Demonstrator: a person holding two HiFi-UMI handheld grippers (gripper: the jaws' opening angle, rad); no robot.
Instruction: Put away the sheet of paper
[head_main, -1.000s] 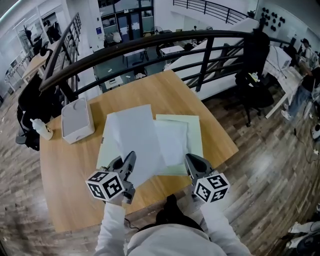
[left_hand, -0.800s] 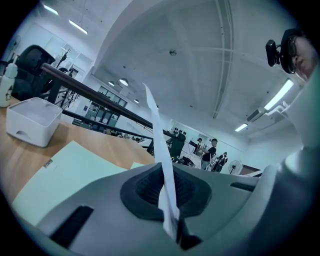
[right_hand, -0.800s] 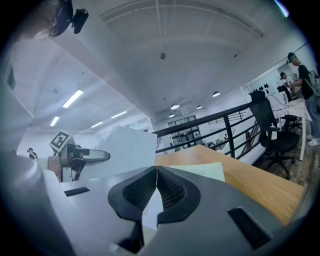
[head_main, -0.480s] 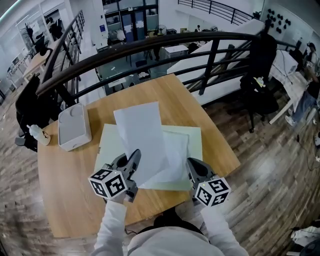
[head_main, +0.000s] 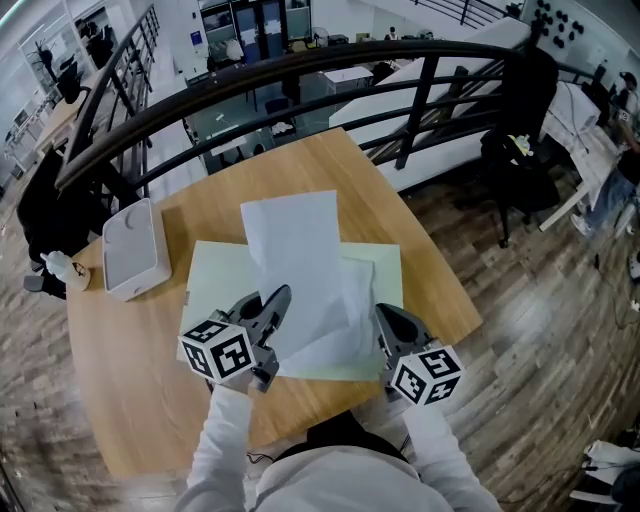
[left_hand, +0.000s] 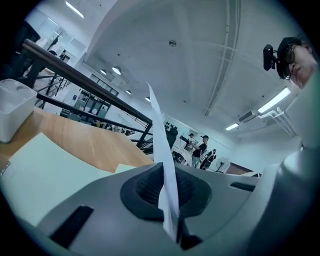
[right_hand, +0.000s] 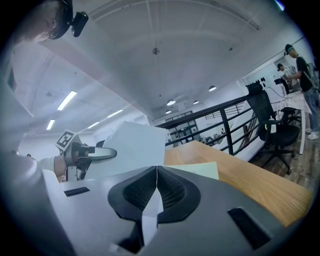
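A white sheet of paper (head_main: 296, 240) is held up off the table by its near edge, its far end raised and leaning away from me. My left gripper (head_main: 272, 312) is shut on the near left corner. In the left gripper view the sheet (left_hand: 159, 131) runs edge-on out of the closed jaws of that gripper (left_hand: 169, 196). My right gripper (head_main: 384, 322) is shut on the near right corner, where a strip of paper (right_hand: 150, 214) shows between its pads. Under the sheet a pale green folder (head_main: 214, 280) lies flat on the wooden table (head_main: 140, 360).
A white box (head_main: 130, 248) stands at the table's left, with a small bottle (head_main: 58, 268) beside it at the edge. A black railing (head_main: 300, 82) runs behind the table. A black office chair (head_main: 520, 150) stands on the floor to the right.
The sheet has swung from the left half of the folder toward the middle, and its far end has risen. Both grippers keep their hold and have shifted slightly right.
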